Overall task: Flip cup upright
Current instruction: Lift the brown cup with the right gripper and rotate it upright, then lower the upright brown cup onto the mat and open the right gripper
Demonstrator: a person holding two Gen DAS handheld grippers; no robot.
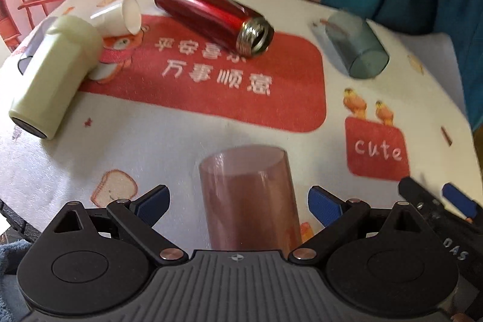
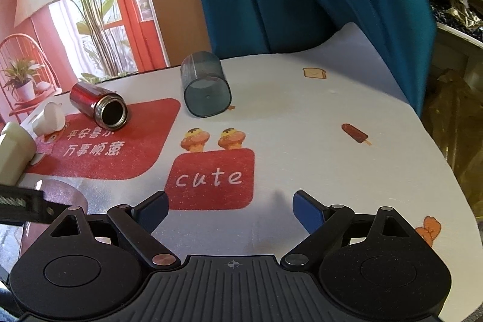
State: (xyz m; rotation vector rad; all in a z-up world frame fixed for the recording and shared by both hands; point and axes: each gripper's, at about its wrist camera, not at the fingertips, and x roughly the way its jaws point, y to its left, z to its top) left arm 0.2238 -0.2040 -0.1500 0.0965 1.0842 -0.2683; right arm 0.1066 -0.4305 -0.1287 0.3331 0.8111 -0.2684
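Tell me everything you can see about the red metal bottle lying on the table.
The red metal bottle is a glossy, deep red cylinder with a bare silver threaded neck and no cap; its open mouth looks dark inside. It lies on its side on the printed tablecloth, partly on the red patch with white characters, mouth towards the cameras. A white cup lies close beside it; whether they touch is unclear. Neither pair of tongs is near it.

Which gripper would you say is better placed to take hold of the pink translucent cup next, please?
Left. The left gripper is open with the pink translucent cup lying between its fingers. The right gripper is also open but frames only bare tablecloth, with that cup off to its left edge.
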